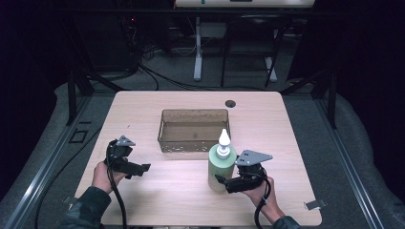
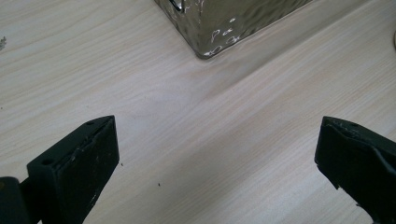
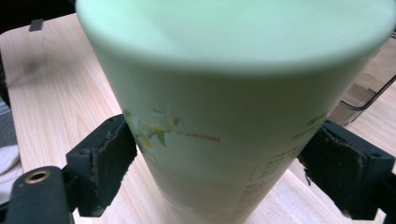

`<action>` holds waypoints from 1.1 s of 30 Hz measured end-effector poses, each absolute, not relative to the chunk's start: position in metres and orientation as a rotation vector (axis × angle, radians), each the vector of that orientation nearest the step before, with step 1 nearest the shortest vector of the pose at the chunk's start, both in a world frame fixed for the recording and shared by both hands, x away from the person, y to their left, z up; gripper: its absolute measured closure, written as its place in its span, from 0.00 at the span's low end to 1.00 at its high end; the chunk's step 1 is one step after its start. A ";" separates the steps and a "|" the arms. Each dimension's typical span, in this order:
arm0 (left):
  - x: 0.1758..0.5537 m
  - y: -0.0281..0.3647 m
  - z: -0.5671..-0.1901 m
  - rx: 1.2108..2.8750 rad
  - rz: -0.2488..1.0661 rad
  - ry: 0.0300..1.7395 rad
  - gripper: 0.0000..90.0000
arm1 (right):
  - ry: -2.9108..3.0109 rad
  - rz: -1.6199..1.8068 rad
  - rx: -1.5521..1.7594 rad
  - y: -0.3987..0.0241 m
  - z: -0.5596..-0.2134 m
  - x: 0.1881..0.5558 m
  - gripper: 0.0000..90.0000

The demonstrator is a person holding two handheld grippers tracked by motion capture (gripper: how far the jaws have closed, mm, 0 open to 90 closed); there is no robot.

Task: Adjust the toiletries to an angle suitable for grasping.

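A pale green bottle [image 1: 221, 167] with a white pointed cap stands upright on the wooden table [image 1: 172, 195], just in front of the clear bin's near right corner. My right gripper [image 1: 220, 183] reaches in from the right and its jaws flank the bottle's lower body. In the right gripper view the bottle [image 3: 224, 116] sits between the two black pads [image 3: 109, 158], which lie close to its sides without a clear squeeze. My left gripper [image 1: 143, 170] rests at the table's left, open over bare wood [image 2: 217, 149], with nothing between its jaws.
A clear rectangular plastic bin [image 1: 193, 111] sits at the table's middle, its near corner [image 2: 224, 23] ahead of the left gripper. A dark round hole [image 1: 230, 103] lies behind the bin. Table legs and cables stand on the floor beyond the far edge.
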State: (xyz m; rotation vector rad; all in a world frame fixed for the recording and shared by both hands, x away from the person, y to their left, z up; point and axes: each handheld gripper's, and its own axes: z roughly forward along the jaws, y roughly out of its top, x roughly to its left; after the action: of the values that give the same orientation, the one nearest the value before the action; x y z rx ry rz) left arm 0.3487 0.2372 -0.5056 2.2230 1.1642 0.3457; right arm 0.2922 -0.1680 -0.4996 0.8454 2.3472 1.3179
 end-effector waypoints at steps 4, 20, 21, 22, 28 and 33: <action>0.349 0.237 -0.506 2.228 0.344 1.164 0.00 | 2.329 1.309 0.875 -0.160 -0.500 0.293 0.14; 0.348 0.235 -0.506 2.239 0.344 1.162 0.00 | 2.378 1.310 0.913 -0.160 -0.497 0.292 0.20; 0.348 0.235 -0.506 2.240 0.348 1.160 0.00 | 2.381 1.308 0.908 -0.161 -0.497 0.292 0.21; 0.348 0.235 -0.506 2.241 0.348 1.161 0.00 | 2.383 1.304 0.907 -0.161 -0.498 0.292 0.21; 0.349 0.236 -0.506 2.238 0.347 1.166 0.00 | 2.392 1.286 0.895 -0.162 -0.499 0.289 0.37; 0.349 0.236 -0.506 2.239 0.347 1.163 0.00 | 2.390 1.286 0.878 -0.158 -0.500 0.288 0.43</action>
State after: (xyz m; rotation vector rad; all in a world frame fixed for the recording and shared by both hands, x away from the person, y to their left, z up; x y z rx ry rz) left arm 0.3488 0.2359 -0.5057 2.2391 1.1629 0.3468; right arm 0.2880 -0.1579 -0.4996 0.8779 2.3905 1.2857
